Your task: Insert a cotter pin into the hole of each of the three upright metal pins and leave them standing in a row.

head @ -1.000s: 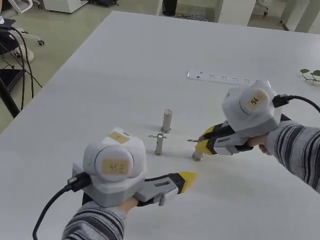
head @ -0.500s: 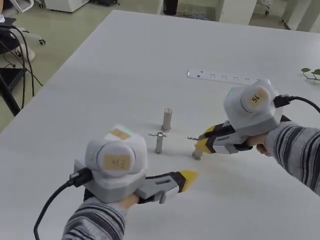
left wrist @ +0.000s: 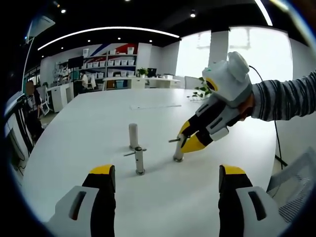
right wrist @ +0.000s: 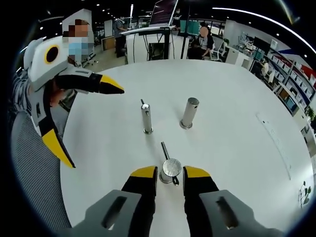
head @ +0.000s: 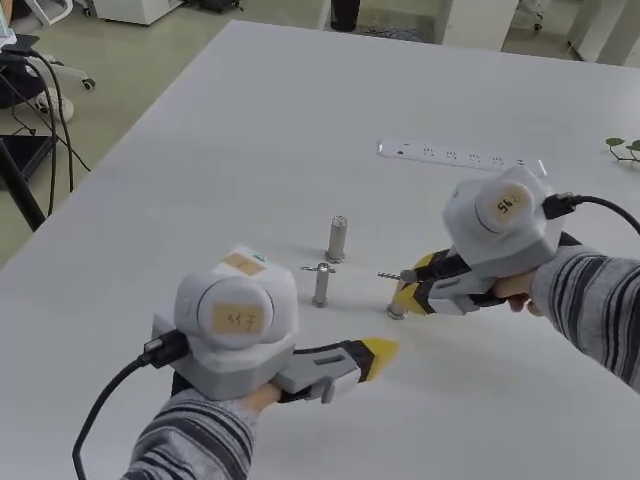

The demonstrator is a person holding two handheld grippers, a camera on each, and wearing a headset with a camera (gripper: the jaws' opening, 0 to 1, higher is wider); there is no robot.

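Observation:
Three upright metal pins stand in a short row on the white table (head: 230, 150). The far pin (head: 337, 239) is bare. A cotter pin crosses the top of the middle pin (head: 321, 284). At the nearest pin (head: 397, 306), my right gripper (head: 408, 285) is shut on a cotter pin (head: 388, 275) whose tip pokes out past the pin's top. In the right gripper view the jaws flank that pin's top (right wrist: 171, 167), and the cotter pin (right wrist: 164, 148) points away. My left gripper (head: 376, 356) hangs open, near the table's front, and faces the pins (left wrist: 139, 160).
A white power strip (head: 455, 156) lies farther back on the table. Green leaves (head: 625, 147) show at the far right edge. Chairs and cables stand on the floor off the table's left side. The right gripper's cable trails to the right.
The right gripper has rolled slightly at the nearest pin, and the left gripper has edged a little. All three pins stand where they were.

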